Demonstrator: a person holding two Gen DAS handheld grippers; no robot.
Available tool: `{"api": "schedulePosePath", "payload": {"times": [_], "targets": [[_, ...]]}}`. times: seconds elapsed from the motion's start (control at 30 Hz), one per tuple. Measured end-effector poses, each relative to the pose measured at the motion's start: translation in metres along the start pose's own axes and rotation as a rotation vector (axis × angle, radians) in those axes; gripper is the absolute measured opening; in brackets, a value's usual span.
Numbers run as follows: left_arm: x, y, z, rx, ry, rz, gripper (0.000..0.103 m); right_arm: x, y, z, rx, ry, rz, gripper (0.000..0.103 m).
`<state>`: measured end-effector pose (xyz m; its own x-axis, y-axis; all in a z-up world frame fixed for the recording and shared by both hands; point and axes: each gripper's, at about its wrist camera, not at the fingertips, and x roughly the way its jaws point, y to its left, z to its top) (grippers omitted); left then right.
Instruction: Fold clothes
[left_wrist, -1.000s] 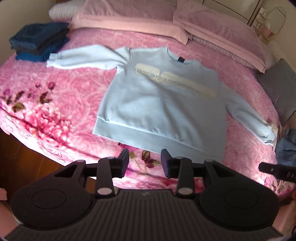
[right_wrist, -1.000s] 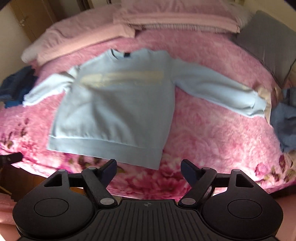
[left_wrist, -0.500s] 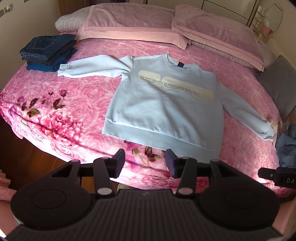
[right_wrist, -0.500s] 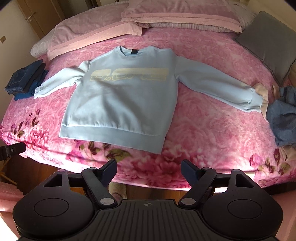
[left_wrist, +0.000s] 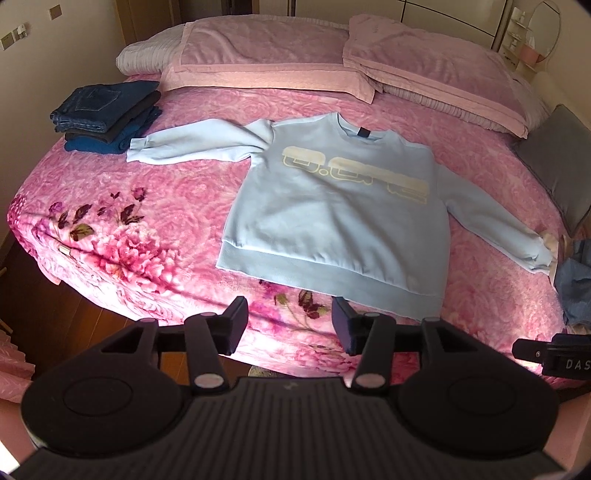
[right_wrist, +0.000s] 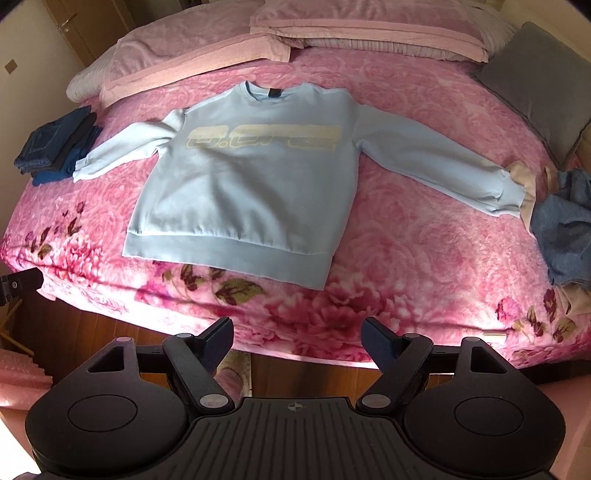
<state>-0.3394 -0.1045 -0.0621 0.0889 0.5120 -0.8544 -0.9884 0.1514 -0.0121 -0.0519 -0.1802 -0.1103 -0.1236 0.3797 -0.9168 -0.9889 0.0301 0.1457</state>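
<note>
Sweatshirt (left_wrist: 332, 214): flat, face-up mid-bed (left_wrist: 110, 192), sleeves out; I've backed off past hem.
L gripper (left_wrist: 290, 325): jaws just widened, nothing between.
R gripper (right_wrist: 297, 339): fingers apart, empty.
Next: prob. first fold.

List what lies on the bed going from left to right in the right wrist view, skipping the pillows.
Folded stack of dark jeans → light blue sweatshirt, spread flat with both sleeves out → crumpled denim garment at the right edge.

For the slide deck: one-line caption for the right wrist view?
Open right tool above the bed edge, light-blue sweatshirt spread flat, sleeves out.
</note>
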Motion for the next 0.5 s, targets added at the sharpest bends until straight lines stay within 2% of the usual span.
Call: {"api": "schedulePosePath", "payload": {"times": [0.5], "targets": [[-0.009, -0.016, -0.001, 0.024, -0.037, -0.022, 0.047, -0.016, -0.01, -0.003, 0.005, -0.049, -0.02, 0.079]]}}
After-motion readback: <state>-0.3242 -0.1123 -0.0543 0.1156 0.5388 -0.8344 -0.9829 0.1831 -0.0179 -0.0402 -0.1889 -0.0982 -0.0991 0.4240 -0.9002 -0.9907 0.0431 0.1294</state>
